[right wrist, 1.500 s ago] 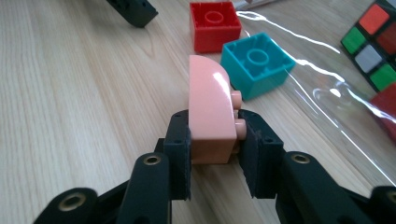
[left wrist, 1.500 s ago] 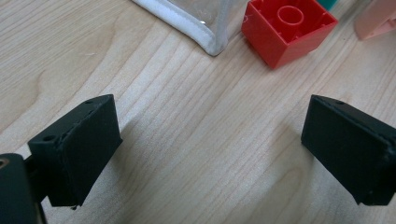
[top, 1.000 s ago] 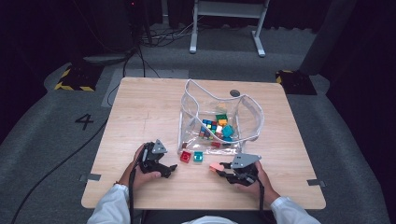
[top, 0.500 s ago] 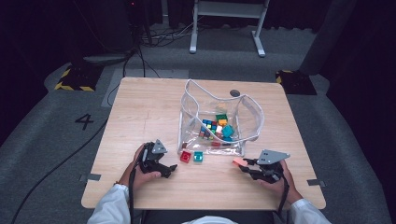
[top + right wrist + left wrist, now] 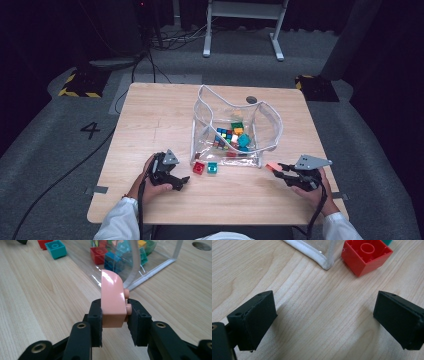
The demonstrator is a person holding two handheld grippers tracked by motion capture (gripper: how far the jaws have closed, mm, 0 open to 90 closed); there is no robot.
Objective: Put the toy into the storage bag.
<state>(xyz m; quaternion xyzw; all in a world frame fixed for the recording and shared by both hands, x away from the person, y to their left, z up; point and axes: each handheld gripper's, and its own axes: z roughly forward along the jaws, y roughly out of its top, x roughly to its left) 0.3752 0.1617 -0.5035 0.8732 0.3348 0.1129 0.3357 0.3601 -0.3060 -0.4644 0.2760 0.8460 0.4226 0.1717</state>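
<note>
A pink curved brick is clamped between the jaws of my right gripper, studs facing right; in the high view that brick sits at the tip of the right gripper near the table's front right. My left gripper rests at the front left, open, its jaws wide apart over bare wood. A red brick lies just beyond them, studs down, and a teal brick lies beside the red brick. A clear plastic bag holds several coloured bricks.
The wooden table has a small round hole near its far edge. A white stand and cables lie on the floor beyond. The bag's white seam corner sits close to the red brick.
My right gripper has carried the pink brick to the right, away from the bag's front edge toward the table's right side. The left gripper has stayed put.
</note>
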